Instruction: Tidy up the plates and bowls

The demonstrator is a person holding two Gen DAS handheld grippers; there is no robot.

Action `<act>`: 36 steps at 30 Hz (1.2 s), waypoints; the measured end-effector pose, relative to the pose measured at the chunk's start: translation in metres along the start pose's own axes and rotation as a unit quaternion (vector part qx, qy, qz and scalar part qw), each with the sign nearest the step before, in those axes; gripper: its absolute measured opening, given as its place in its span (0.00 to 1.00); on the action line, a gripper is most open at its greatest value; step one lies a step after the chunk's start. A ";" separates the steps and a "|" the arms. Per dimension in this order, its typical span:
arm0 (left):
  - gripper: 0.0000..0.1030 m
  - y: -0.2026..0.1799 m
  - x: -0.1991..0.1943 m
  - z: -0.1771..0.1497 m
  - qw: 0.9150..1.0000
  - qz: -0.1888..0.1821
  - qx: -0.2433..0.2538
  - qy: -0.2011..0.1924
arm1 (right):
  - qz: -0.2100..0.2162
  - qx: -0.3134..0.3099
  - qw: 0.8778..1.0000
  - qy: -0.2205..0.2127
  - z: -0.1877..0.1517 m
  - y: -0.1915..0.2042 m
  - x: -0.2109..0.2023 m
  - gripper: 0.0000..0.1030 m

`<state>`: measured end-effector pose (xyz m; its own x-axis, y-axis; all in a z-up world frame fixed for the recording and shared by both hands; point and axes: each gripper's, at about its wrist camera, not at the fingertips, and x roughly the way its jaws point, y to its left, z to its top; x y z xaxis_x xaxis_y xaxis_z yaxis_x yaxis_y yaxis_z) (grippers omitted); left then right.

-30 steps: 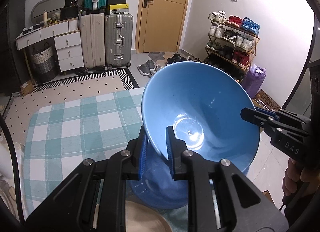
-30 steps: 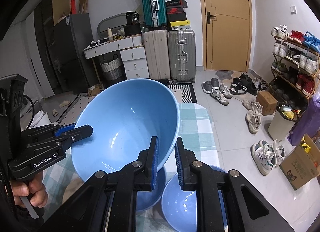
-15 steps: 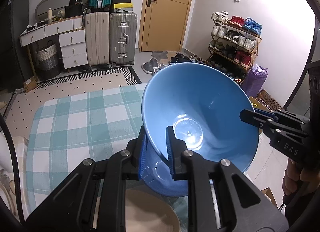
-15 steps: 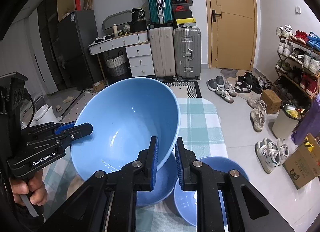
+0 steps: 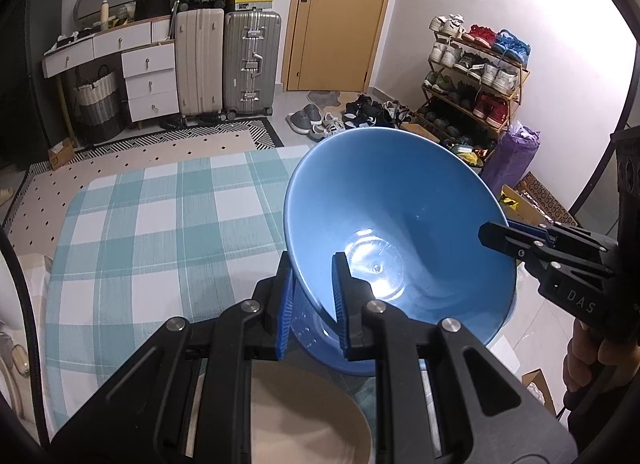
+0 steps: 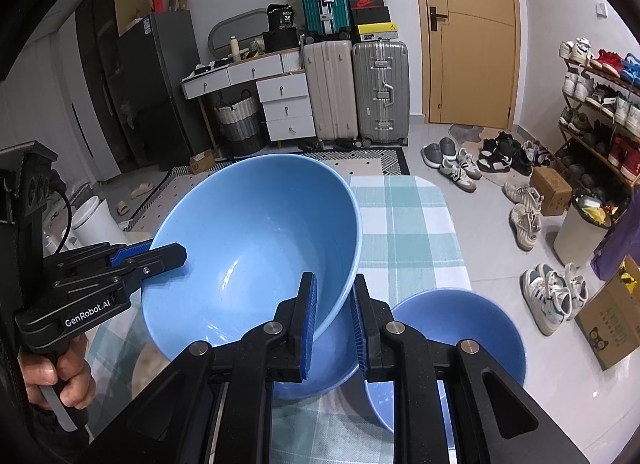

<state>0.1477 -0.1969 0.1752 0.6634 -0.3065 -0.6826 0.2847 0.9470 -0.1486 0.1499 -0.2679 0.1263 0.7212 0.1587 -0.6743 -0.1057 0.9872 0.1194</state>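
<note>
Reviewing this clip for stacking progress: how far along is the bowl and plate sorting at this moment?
Midway. In hand: both tools, left and right, grip opposite rims of a large blue bowl, held tilted above a second blue bowl, not yet nested. Left: a third blue bowl sits apart on the checked cloth, and a beige plate stands alone.

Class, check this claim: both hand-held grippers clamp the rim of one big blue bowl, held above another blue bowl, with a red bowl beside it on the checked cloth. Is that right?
Not quite. The bowl beside it is blue, not red, as the right wrist view shows. The rest holds: the left hand-held gripper and right hand-held gripper both clamp the rim of the big blue bowl, above another blue bowl on the checked cloth.
</note>
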 end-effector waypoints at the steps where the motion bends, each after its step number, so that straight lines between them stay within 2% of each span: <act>1: 0.15 0.001 0.003 -0.002 1.000 0.000 0.000 0.003 | 0.000 0.000 1.000 0.001 -0.002 0.000 0.001 0.17; 24: 0.15 0.017 0.091 -0.034 0.999 0.005 0.004 0.043 | -0.015 0.006 0.999 0.044 -0.033 -0.016 0.055 0.17; 36: 0.15 0.025 0.143 -0.044 0.998 0.022 0.011 0.061 | -0.047 -0.018 0.997 0.056 -0.046 -0.015 0.079 0.17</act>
<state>0.2188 -0.2128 0.0426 0.5861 -0.2499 -0.7707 0.2739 0.9564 -0.1018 0.1776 -0.2696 0.0377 0.6486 0.0649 -0.7583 -0.0680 0.9973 0.0271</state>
